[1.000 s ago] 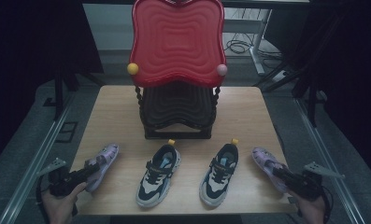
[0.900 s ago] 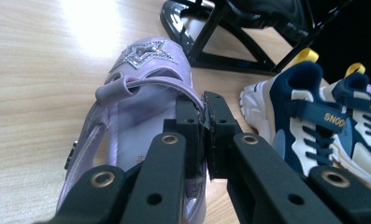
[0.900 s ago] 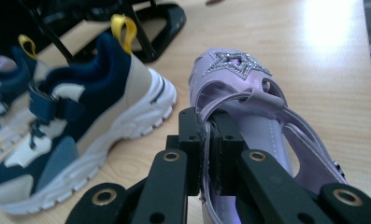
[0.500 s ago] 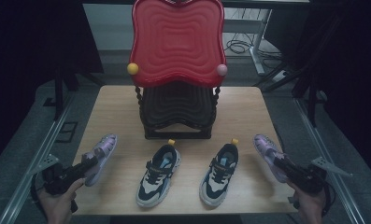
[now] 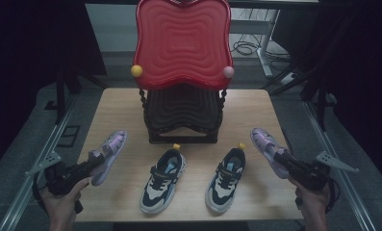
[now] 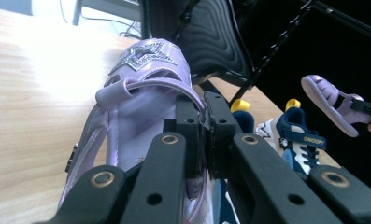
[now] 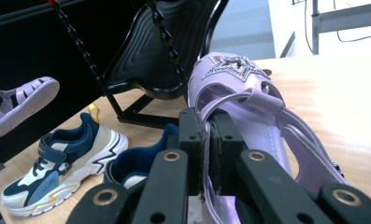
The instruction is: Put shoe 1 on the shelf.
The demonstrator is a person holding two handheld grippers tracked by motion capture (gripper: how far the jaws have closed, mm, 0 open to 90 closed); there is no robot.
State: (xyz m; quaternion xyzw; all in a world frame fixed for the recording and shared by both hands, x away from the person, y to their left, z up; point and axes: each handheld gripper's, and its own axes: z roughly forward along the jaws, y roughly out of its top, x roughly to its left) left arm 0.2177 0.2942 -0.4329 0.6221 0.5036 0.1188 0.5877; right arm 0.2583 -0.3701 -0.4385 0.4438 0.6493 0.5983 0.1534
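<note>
Both grippers were black, the left gripper (image 5: 90, 166) and the right gripper (image 5: 284, 160). Each had round brass screws, a grey pointed plate and a black cable.

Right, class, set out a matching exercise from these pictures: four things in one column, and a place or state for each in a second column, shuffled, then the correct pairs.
Column one
1. left purple sandal
2. right purple sandal
3. two navy sneakers
4. red wavy tray

Column two
A. on top of the black stand
B. clamped in the right gripper
C. resting on the table in front of the stand
D. clamped in the left gripper

Pairs: 1-D, 2-B, 3-C, 4-A
</note>
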